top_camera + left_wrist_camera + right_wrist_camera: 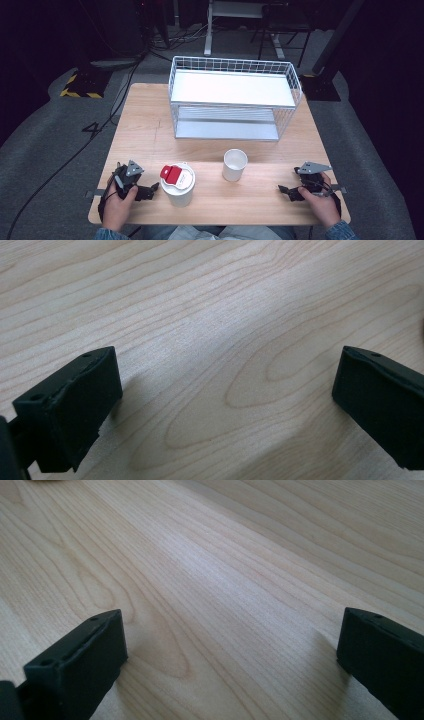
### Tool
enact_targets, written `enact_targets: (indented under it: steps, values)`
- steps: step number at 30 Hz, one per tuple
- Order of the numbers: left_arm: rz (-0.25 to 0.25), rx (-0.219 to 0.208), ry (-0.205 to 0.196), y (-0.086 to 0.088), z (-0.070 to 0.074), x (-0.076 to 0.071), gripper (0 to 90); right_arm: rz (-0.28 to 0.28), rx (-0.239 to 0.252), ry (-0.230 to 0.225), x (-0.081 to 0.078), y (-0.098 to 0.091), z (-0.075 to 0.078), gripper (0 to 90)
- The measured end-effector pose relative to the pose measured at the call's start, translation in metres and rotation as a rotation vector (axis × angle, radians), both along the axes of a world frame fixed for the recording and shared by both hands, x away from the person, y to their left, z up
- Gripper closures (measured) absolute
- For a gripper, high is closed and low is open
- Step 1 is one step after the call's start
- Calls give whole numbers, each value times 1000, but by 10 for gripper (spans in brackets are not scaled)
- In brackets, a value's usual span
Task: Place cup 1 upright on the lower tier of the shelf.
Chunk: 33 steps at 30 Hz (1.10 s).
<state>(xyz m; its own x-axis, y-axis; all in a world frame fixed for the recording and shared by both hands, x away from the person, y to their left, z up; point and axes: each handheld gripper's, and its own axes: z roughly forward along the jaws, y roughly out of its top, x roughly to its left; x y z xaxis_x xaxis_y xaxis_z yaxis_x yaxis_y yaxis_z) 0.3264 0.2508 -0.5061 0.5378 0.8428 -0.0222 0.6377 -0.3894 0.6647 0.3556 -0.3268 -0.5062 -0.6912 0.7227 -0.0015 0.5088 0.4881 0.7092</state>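
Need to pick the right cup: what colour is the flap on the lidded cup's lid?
Red flap on a white lid, clearest in the high view.

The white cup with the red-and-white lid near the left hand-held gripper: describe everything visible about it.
The white cup with the red-and-white lid is a wide, round container that looks like plastic or paper, standing upright on the light wooden table near its front edge. A white lid closes the top, and a red flap or tab lies across the lid's left part. It stands just right of the left hand-held gripper, whose open jaws point toward it; whether they touch it cannot be told. A smaller open white cup stands apart to its right.
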Motion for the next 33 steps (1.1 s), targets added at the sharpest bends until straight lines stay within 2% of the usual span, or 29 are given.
enact_targets:
  steps: [23, 28, 33]
  values:
    - [-11, -1, 1, 1, 0, 1, 0, -8, 3, 4, 1, -1, 1, 0]
    - [-11, -1, 1, 1, 0, 1, 1, -16, 22, 10, 1, -1, 3, 0]
    - [-11, -1, 1, 1, 0, 1, 0, -21, 43, -11, 0, -1, 11, 0]
